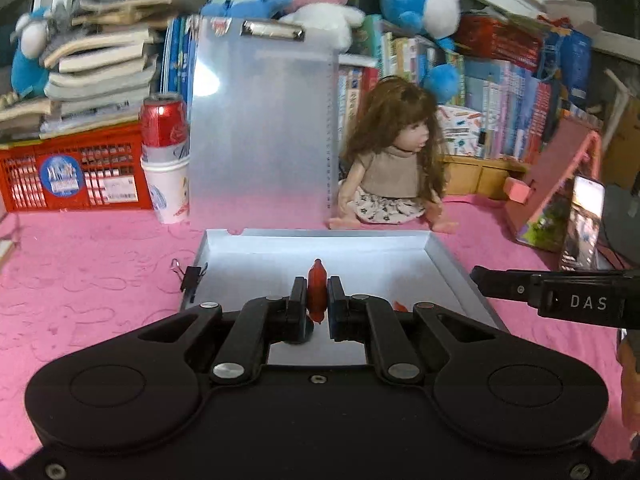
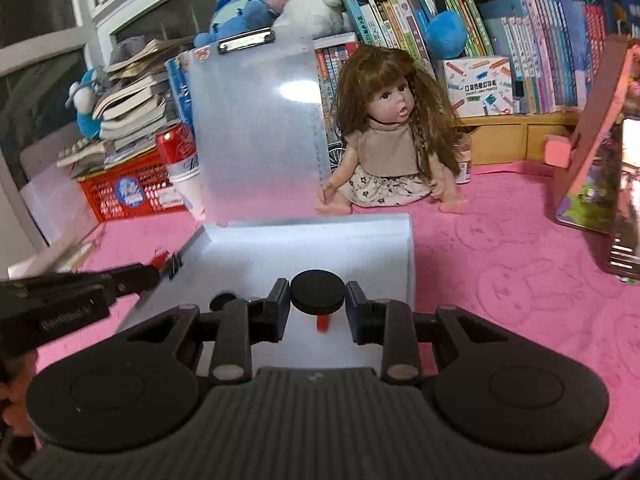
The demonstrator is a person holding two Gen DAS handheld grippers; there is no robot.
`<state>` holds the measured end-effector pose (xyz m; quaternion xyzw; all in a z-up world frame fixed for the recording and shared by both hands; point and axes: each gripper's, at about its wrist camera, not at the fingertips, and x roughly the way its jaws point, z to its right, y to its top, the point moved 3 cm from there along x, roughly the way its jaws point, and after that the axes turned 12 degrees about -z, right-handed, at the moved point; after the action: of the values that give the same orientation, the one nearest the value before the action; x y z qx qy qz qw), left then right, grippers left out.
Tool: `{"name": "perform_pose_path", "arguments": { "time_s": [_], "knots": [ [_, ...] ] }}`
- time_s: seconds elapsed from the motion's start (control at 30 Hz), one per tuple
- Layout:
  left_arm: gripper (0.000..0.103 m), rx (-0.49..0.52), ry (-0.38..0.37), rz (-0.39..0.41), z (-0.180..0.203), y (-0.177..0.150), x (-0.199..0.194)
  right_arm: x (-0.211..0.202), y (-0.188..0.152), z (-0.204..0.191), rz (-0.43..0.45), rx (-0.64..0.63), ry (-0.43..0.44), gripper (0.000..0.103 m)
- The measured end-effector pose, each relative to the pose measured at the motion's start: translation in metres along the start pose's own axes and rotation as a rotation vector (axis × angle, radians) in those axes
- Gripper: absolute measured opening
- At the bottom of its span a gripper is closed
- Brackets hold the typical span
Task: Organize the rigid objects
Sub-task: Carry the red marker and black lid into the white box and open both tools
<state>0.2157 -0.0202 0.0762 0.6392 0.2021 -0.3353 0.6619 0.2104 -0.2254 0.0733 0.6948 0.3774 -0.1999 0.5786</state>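
Over the open white case (image 1: pixel 448 256) on the pink surface (image 1: pixel 100 280), my left gripper (image 1: pixel 317 300) is clamped on a small red piece (image 1: pixel 316 286). Only its view shows the binder clip (image 1: pixel 192 276) on the case's left rim. From the right view, my right gripper (image 2: pixel 318 308) grips a black disc (image 2: pixel 317 291); below it a red bit (image 2: pixel 323 323) lies in the case.

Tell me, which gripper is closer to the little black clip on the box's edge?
Left. The left gripper, gripping a red thing, has its tips right beside the black clip. The right gripper, holding a black disc, sits farther away over the box's middle.
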Motion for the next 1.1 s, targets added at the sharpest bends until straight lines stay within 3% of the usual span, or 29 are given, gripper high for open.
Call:
{"name": "perform_pose_path", "arguments": {
  "time_s": [0.53,1.1],
  "knots": [
    [0.01,-0.09,0.023,-0.101,-0.025,0.026,0.099,0.091,0.031,0.003,-0.129,0.036,0.002,0.035],
    [0.01,-0.075,0.039,-0.148,-0.025,0.017,0.132,0.13,0.033,0.004,-0.171,-0.001,-0.065,0.035]
  ]
}}
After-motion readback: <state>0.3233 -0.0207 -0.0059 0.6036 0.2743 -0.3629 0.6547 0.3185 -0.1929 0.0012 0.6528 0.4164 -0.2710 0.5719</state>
